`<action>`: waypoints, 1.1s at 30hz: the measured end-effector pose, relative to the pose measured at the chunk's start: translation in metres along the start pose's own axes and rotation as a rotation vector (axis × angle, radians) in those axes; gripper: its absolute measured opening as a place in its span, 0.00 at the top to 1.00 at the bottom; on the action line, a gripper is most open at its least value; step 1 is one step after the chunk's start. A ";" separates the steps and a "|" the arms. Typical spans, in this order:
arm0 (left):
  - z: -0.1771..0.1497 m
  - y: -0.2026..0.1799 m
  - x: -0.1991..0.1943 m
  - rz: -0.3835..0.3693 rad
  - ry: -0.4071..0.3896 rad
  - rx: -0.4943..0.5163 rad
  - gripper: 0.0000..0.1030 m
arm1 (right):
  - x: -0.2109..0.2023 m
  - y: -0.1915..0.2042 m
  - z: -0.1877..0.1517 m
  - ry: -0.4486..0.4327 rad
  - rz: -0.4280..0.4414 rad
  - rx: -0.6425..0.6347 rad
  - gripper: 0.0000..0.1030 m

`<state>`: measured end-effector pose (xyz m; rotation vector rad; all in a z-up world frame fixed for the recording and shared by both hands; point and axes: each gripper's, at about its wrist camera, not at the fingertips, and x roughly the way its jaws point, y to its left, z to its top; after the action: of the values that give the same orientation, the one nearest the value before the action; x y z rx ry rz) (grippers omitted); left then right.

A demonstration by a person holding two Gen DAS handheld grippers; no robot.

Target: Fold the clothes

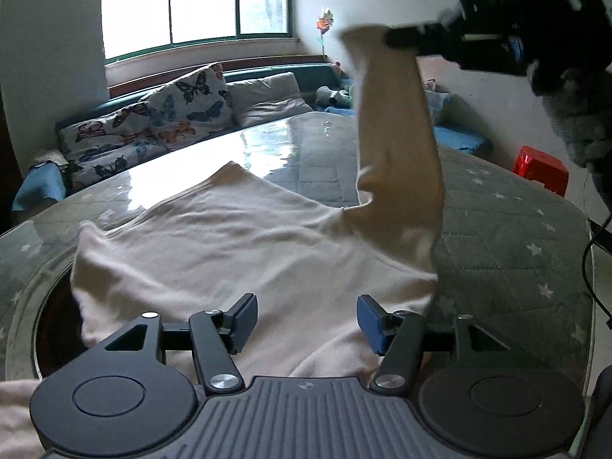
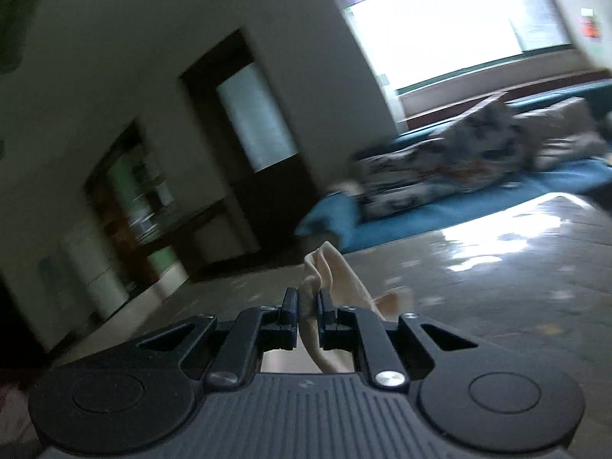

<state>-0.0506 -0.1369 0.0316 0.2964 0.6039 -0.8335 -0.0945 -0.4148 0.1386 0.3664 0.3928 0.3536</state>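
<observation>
A cream long-sleeved top (image 1: 237,244) lies spread over the middle of a glass-covered table (image 1: 508,237), its cloth soft and lightly rumpled, with shallow creases running across the body. One corner of it rises to a peak toward twelve o'clock, and its near edge spills over the table's rim at about seven o'clock in the left wrist view. One sleeve (image 1: 397,130) stands lifted off the table at about one o'clock, hanging as a long, slightly twisted band from its cuff down to the shoulder.

The right gripper (image 2: 308,306) has the cuff end of that sleeve pinched between its pressed-together fingers; a bunched tuft of cream cloth pokes out past the fingertips toward twelve o'clock, and more trails back beneath them. In the left wrist view this gripper (image 1: 397,40) sits high at one o'clock, blurred.

The left gripper (image 1: 306,321) hovers just over the near part of the top, its blue-padded fingers (image 1: 243,323) spread wide with nothing clamped between them; the cloth lies below the gap, and whether the pads touch it cannot be told.

Beyond the table, at eleven o'clock, butterfly-print cushions (image 1: 153,122) rest on a teal sofa under a bright window (image 1: 199,4). A red stool (image 1: 541,168) stands at three o'clock.
</observation>
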 end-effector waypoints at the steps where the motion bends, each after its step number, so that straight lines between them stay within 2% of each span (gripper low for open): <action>1: -0.002 0.002 -0.003 0.005 -0.004 -0.009 0.39 | 0.010 0.011 -0.003 0.023 0.030 -0.018 0.91; 4: -0.008 0.008 -0.011 0.022 -0.016 -0.037 0.38 | 0.035 0.040 -0.018 0.091 0.104 -0.056 0.90; 6: -0.013 0.012 -0.015 0.032 -0.022 -0.058 0.37 | 0.046 0.056 -0.028 0.128 0.146 -0.081 0.86; 7: -0.015 0.013 -0.016 0.035 -0.021 -0.065 0.36 | 0.049 0.062 -0.032 0.145 0.163 -0.088 0.82; 10: -0.020 0.017 -0.018 0.048 -0.013 -0.078 0.36 | 0.047 0.069 -0.038 0.164 0.182 -0.110 0.81; 12: -0.023 0.020 -0.018 0.053 -0.003 -0.090 0.36 | 0.042 0.066 -0.039 0.168 0.159 -0.129 0.81; 15: -0.028 0.025 -0.022 0.058 -0.001 -0.107 0.36 | 0.039 0.051 -0.041 0.186 0.056 -0.178 0.81; 19: -0.033 0.031 -0.034 0.071 -0.019 -0.114 0.36 | 0.033 0.019 -0.056 0.260 -0.075 -0.224 0.81; 22: -0.034 0.040 -0.044 0.105 -0.035 -0.141 0.36 | 0.031 0.004 -0.072 0.316 -0.096 -0.214 0.81; 27: -0.033 0.059 -0.051 0.166 -0.053 -0.209 0.38 | 0.032 0.004 -0.093 0.362 -0.102 -0.251 0.81; 28: -0.032 0.060 -0.051 0.166 -0.057 -0.224 0.40 | 0.035 0.002 -0.095 0.373 -0.108 -0.256 0.81; 31: -0.031 0.059 -0.051 0.145 -0.067 -0.229 0.57 | 0.044 -0.002 -0.098 0.397 -0.123 -0.270 0.81; 33: -0.031 0.056 -0.047 0.125 -0.063 -0.221 0.65 | 0.047 0.000 -0.091 0.371 -0.120 -0.284 0.81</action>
<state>-0.0442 -0.0583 0.0359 0.1052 0.6061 -0.6467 -0.0930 -0.3711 0.0464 -0.0037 0.7147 0.3548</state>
